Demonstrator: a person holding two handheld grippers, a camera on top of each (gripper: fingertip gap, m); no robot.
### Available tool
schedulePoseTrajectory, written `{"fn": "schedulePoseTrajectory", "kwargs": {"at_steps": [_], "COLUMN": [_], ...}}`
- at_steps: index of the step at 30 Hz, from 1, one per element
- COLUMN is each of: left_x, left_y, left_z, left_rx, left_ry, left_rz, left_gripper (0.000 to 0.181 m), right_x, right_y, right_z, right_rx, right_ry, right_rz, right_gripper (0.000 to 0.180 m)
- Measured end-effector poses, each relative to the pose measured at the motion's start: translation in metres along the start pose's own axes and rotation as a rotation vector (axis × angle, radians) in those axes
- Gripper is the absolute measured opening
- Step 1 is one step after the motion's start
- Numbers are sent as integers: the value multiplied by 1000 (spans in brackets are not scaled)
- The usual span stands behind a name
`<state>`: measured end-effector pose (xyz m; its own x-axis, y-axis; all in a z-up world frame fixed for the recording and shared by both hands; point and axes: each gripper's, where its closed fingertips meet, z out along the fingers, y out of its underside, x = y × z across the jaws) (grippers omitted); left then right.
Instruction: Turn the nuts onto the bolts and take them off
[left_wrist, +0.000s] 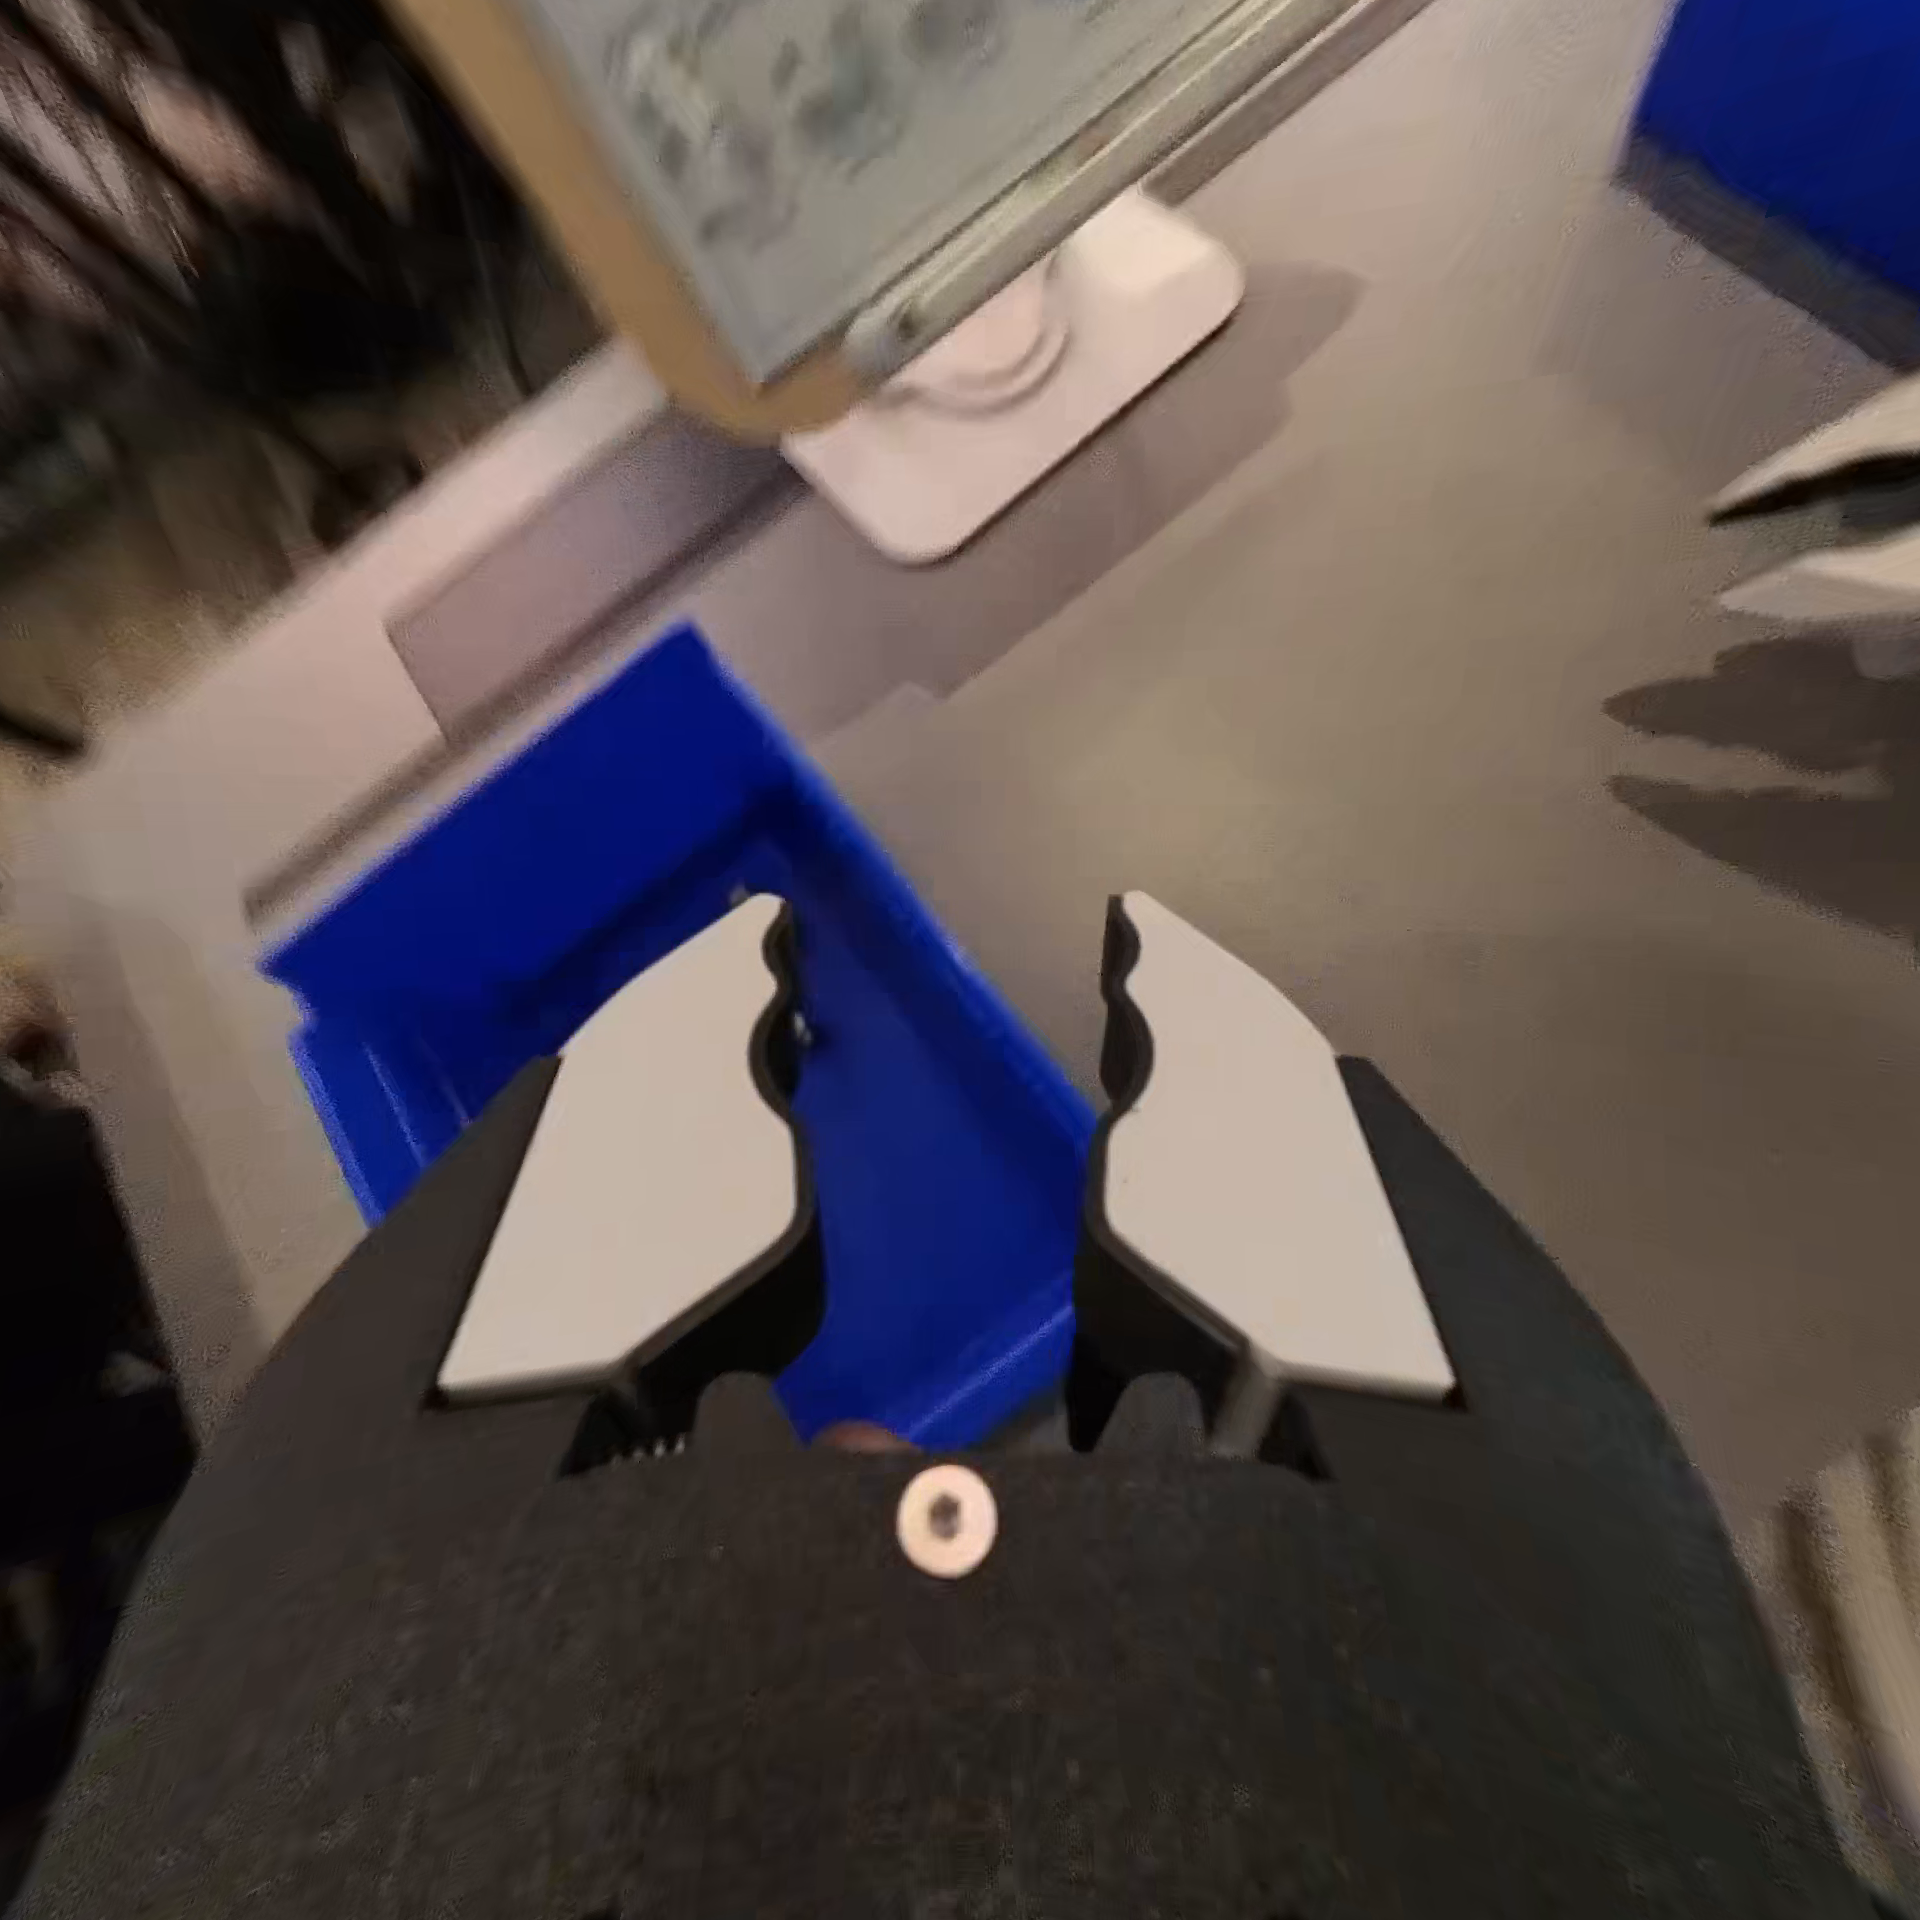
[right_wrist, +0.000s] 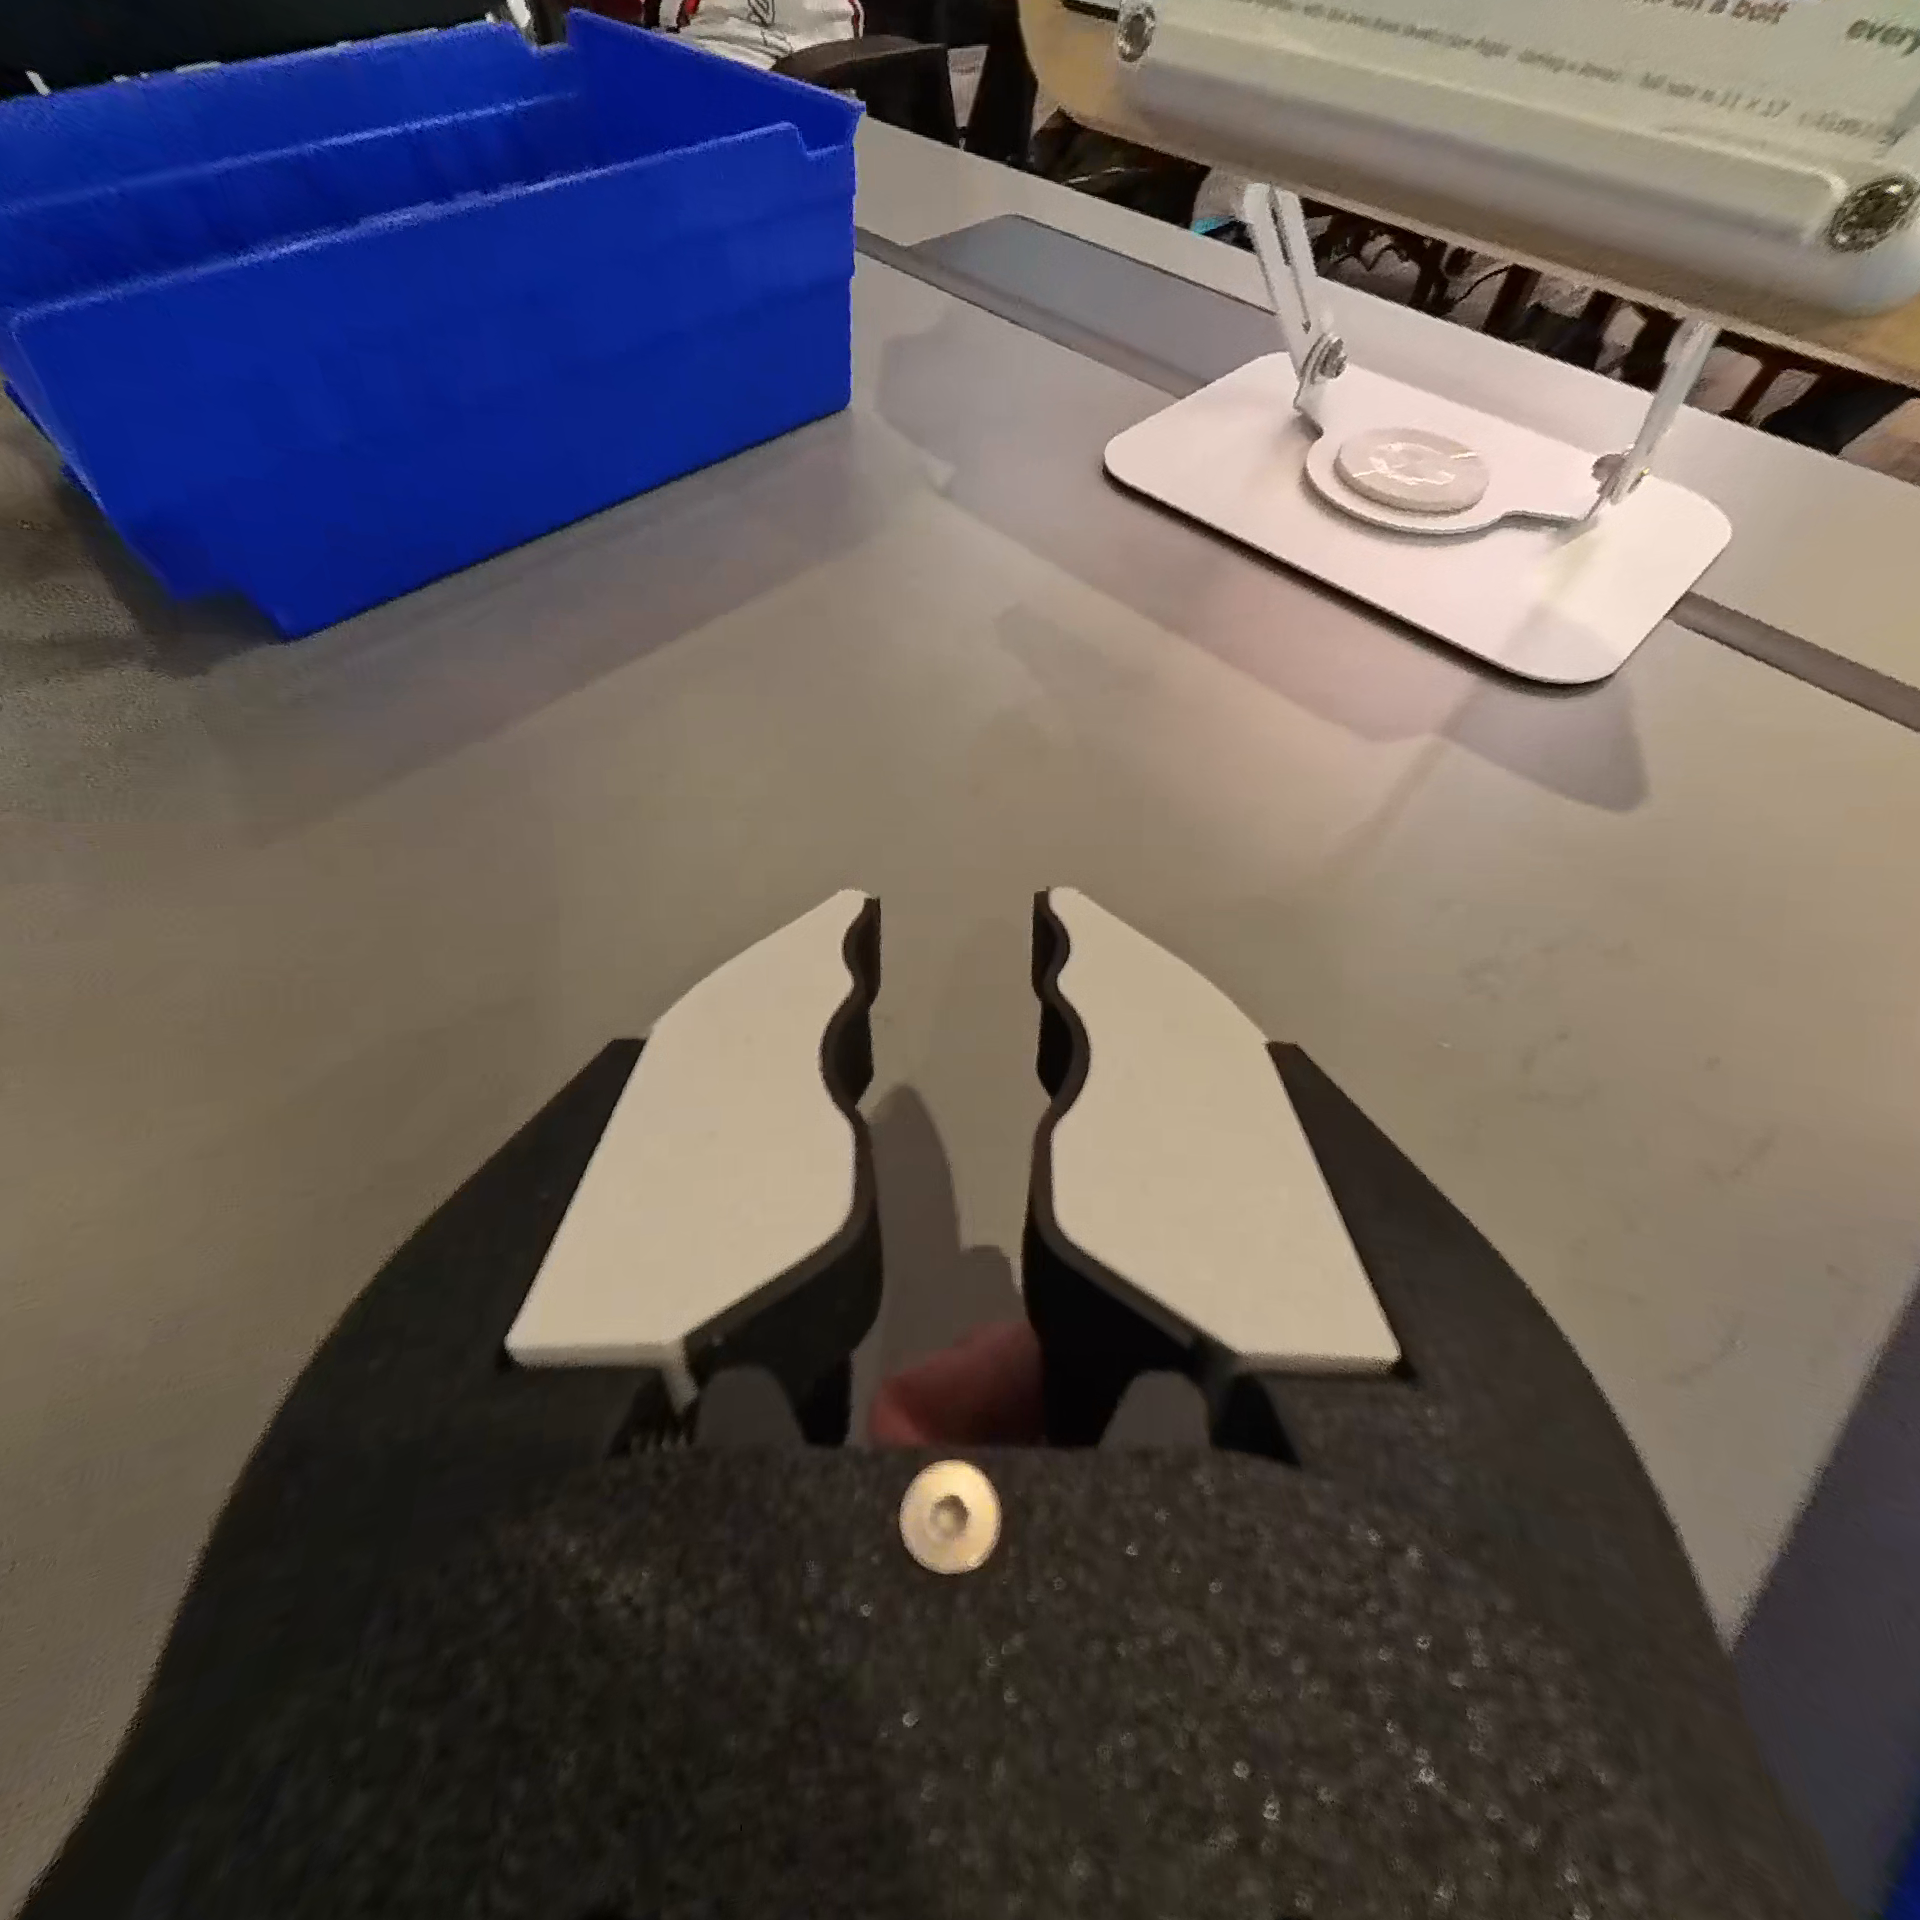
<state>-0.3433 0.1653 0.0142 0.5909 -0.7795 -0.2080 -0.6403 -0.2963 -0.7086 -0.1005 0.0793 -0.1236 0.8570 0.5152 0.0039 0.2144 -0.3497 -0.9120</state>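
My left gripper (left_wrist: 951, 925) is open and empty, held over a blue plastic bin (left_wrist: 914, 1174); its left finger sits above the bin's inside. A small metal piece (left_wrist: 800, 1029) shows faintly inside the bin by that finger; the view is blurred and I cannot tell what it is. My right gripper (right_wrist: 956, 914) is open with a narrower gap and empty, held low over the bare grey table (right_wrist: 727, 748). A blue bin (right_wrist: 436, 343) stands at the far left in the right wrist view; its contents are hidden. No nuts or bolts show clearly.
A white stand with a flat base (right_wrist: 1455, 561) holds a tilted sign or tablet (right_wrist: 1455, 94) at the far right; it also shows in the left wrist view (left_wrist: 997, 416). Another blue bin (left_wrist: 1797, 135) is at top right, and the other gripper (left_wrist: 1829, 540) at the right edge. There is about 30 centimetres between the tips of the two grippers.
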Motion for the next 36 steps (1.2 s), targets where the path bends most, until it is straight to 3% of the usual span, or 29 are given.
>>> {"fn": "schedulePoseTrajectory", "kwargs": {"at_steps": [5, 10, 15, 25, 26, 28, 36], "left_x": [-63, -76, -86, -90, -90, -92, -97], "left_y": [37, 97, 136, 149, 152, 152, 143], "left_z": [59, 117, 137, 162, 165, 166, 171], "left_rx": [-176, -367, -498, -547, -563, -572, -497], "left_ry": [-2, -25, -94, -76, -84, -102, -99], "left_rz": [-442, -656, -707, -831, -823, -780, -657], "left_gripper": [48, 44, 44, 44, 41, 18, 7], "right_x": [-4, -4, 0, 6, 6, 7, 5], "right_y": [-1, -3, -3, -4, -4, -3, -2], "right_z": [1, -2, -3, -5, -5, -5, -5], "right_rx": [-3, 10, 15, 20, 19, 16, 9], "right_ry": [-20, -25, -20, -20, -22, -24, -32], "right_rz": [1, 8, 14, 37, 39, 39, 33], "right_gripper": [27, 25, 24, 22, 22, 21, 20]}}
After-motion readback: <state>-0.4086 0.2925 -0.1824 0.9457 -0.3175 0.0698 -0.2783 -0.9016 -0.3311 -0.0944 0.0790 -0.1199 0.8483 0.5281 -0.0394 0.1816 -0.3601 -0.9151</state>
